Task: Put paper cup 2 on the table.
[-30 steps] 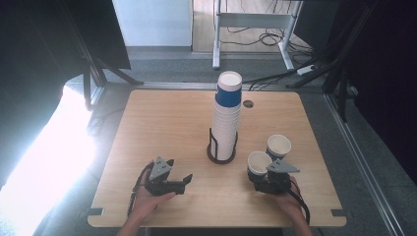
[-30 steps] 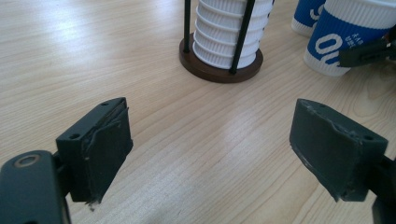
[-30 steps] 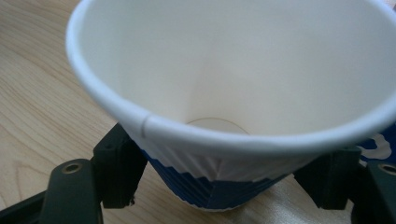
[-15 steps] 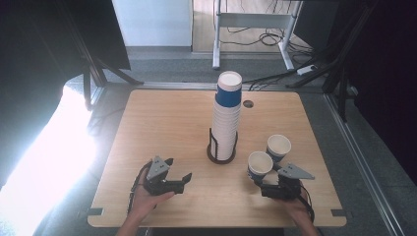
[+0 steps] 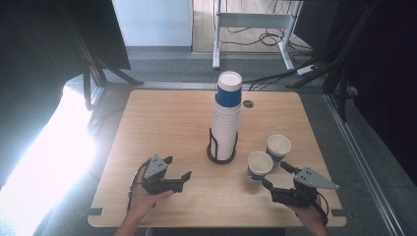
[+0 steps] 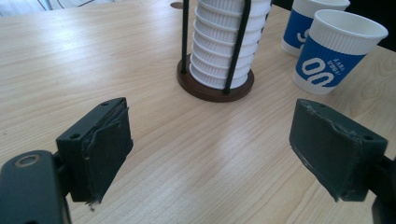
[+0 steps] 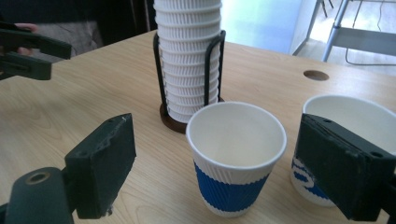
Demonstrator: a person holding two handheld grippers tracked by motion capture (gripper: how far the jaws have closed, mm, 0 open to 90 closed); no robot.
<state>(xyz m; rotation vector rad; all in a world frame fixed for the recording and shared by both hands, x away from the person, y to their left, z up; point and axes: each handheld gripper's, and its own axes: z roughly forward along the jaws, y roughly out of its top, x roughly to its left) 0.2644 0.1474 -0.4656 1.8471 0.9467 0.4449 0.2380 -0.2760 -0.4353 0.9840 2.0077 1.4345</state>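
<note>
Two blue-and-white paper cups stand upright on the table: the nearer cup [image 5: 259, 165] at lower right of the high view, the farther cup [image 5: 278, 147] just beside it, up and to the right. The tall stack of cups [image 5: 226, 118] sits in its black wire holder [image 5: 221, 150] at centre. I'd judge two cups are out of the stack and many are left.

The right gripper [image 5: 278, 178] hangs just below the nearer cup, jaws apart, holding nothing. The left gripper [image 5: 175, 170], lower left, is spread wide and empty too.

The wooden table [image 5: 162, 118] is pale and bare, with a cable hole [image 5: 248, 104] near the far edge. Grey floor, a white desk frame [image 5: 255, 22] and cables lie beyond.
</note>
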